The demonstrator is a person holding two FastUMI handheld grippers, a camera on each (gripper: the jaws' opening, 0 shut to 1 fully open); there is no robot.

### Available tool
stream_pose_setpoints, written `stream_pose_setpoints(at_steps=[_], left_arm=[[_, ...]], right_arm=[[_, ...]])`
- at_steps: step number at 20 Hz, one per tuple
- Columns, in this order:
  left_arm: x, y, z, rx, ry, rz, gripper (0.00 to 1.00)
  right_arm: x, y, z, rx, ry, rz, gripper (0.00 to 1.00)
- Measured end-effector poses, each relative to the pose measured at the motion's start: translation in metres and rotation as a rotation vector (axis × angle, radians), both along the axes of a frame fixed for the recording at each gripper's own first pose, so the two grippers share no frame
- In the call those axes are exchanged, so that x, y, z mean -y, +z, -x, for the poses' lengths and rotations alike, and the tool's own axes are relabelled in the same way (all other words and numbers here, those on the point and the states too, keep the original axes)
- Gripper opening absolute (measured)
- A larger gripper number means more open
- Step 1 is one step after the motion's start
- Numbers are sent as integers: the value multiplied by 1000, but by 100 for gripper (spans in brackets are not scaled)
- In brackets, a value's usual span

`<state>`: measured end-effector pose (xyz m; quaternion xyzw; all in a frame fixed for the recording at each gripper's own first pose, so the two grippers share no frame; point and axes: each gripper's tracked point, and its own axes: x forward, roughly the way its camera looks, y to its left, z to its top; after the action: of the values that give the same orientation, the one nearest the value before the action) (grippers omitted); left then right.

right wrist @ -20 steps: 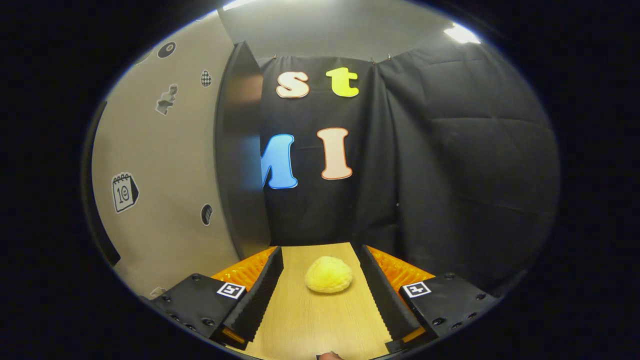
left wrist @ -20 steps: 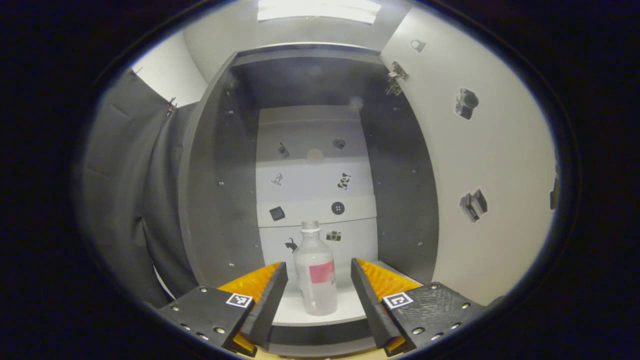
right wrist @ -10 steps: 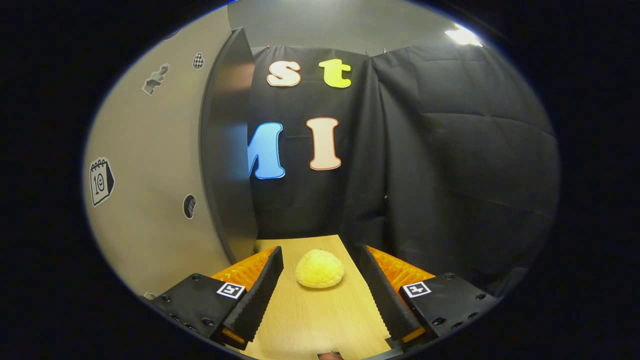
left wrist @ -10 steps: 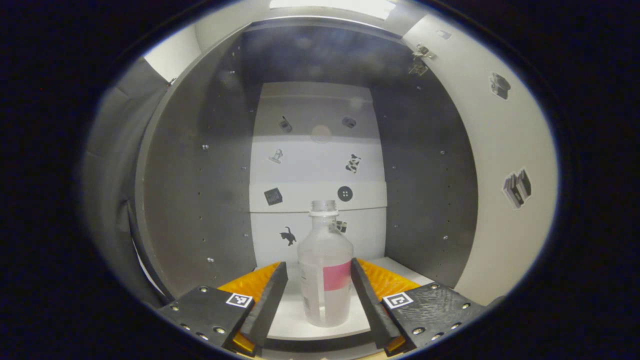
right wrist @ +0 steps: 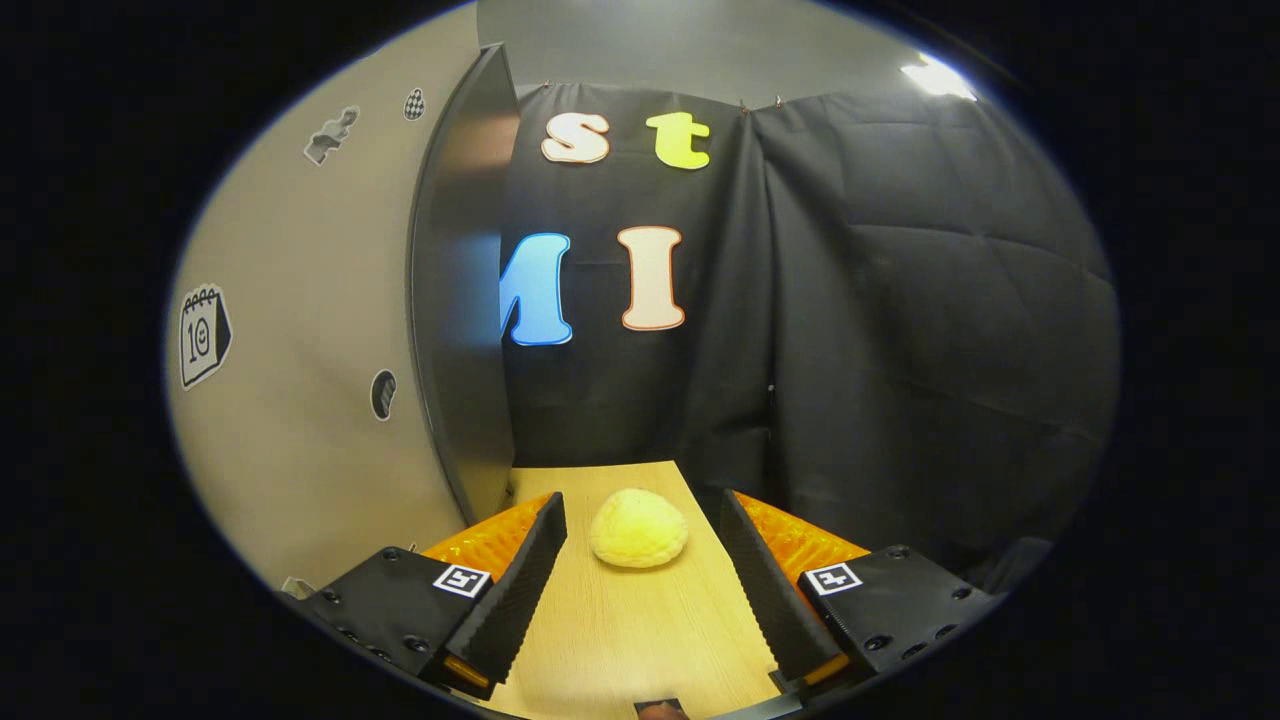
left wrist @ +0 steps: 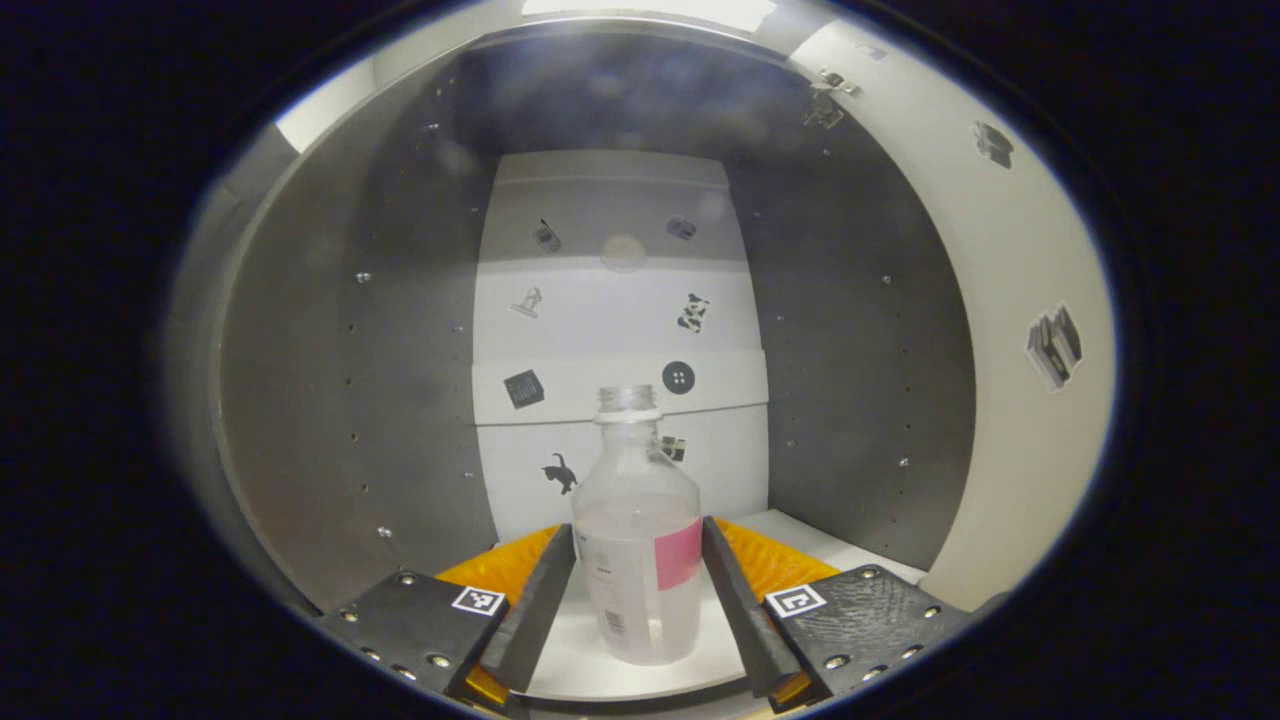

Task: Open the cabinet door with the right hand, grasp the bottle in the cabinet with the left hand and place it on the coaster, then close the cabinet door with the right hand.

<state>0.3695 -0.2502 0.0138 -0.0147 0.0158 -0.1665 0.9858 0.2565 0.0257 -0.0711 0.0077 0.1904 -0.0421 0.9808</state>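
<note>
While its pink label stays unreadable, the bottle [left wrist: 637,540] stands between the left gripper's [left wrist: 637,590] spread fingers, seemingly ungripped.

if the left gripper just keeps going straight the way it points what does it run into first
The bottle: it stands upright on the cabinet's white shelf, right between the left gripper's open fingers. Going on, the bottle would probably meet the gripper's palm before anything else; the white back panel lies well behind it.
</note>
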Motion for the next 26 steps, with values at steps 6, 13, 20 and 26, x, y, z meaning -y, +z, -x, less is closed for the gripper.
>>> stream_pose_setpoints(at_steps=[6, 13, 20, 26], left_arm=[[-9, 16, 25, 8, 15, 58, 73], [-63, 41, 87, 54, 115, 71, 72], [-118, 26, 154, 22, 220, 68, 72], [-152, -9, 206, -10, 324, 65, 72]], right_arm=[[5, 5, 10, 13, 13, -19, 94], [2, 7, 11, 42, 90, -46, 94], [-2, 6, 16, 60, 169, -95, 99], [-1, 3, 15, 59, 195, -134, 98]])
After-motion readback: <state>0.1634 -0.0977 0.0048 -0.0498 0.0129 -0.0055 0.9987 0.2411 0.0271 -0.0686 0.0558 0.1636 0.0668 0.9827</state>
